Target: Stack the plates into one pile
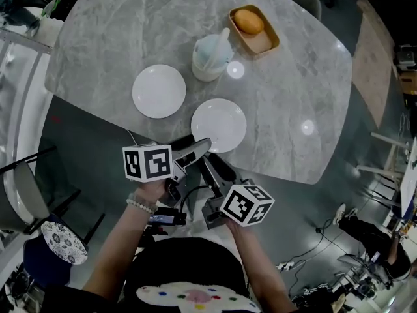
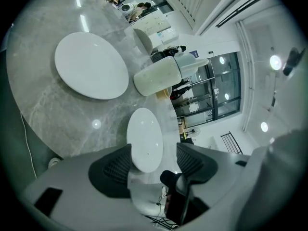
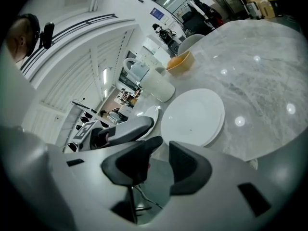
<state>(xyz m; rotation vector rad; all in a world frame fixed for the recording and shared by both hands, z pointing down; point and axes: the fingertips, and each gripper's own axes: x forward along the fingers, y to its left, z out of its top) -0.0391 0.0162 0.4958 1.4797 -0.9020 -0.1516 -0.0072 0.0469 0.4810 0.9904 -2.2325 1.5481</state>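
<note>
1. My left gripper (image 2: 153,159) gapes wide and empty; the near plate (image 1: 219,124) lies just ahead, in line with its jaws
2. My right gripper (image 3: 166,152), jaws apart and empty, trails behind; the far plate (image 1: 159,90) sits beyond, leftward

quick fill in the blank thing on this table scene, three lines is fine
1. The left plate and the near plate are both ___ in colour.
2. The yellow tray holds a round item coloured ___.
3. The left tongs and the right tongs stand open and hold ___.
Missing words: white; orange; nothing
</note>
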